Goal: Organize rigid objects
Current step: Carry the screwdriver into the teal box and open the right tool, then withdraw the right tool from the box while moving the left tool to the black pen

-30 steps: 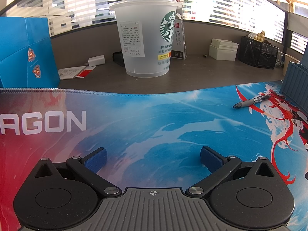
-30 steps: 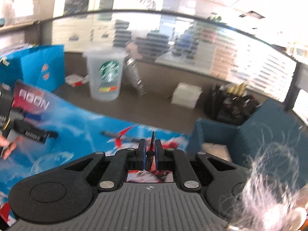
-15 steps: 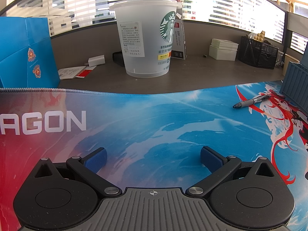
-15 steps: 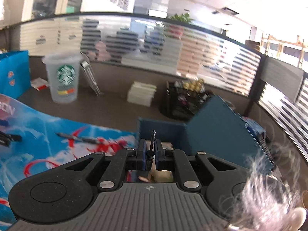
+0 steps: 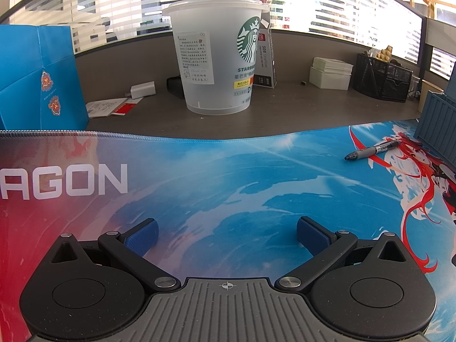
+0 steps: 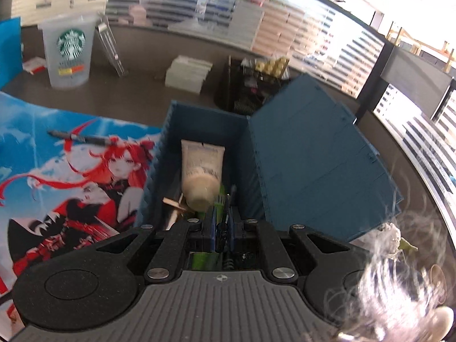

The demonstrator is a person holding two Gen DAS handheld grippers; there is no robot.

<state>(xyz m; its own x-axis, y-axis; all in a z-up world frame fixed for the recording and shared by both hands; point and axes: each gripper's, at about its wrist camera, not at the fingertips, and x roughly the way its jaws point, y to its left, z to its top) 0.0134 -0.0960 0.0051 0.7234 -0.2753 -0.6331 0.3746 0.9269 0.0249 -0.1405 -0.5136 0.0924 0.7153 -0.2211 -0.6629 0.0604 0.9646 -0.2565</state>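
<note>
Right wrist view: hanging the right gripper (image 6: 221, 228) just above the near end of the open blue ribbed plastic box (image 6: 199, 116), clamping a thin dark pen-like stick (image 6: 228, 206) upright between tongs pressed nearly together. Judging that stick as light, stiff and smooth, so likely wanting a pinch around mid-barrel to avoid swivelling. Lying on the printed desk mat (image 5: 228, 171) just left of that box, waiting, the grey-and-black ballpoint pen (image 5: 372, 151), probably equally light and prone to rolling. Resting inside the box, a cream squeeze tube (image 6: 202, 171), a pale wooden clip (image 6: 174, 203) and a green item (image 6: 218, 203) mostly hidden by the tongs. Hovering well left of the box, low over the mat, the left gripper (image 5: 226, 232), tongs spread wide apart and holding nothing. Blurring the held stick's tip and lower end, making its exact kind hard to tell; cutting off the box's near wall behind the gripper body.
</note>
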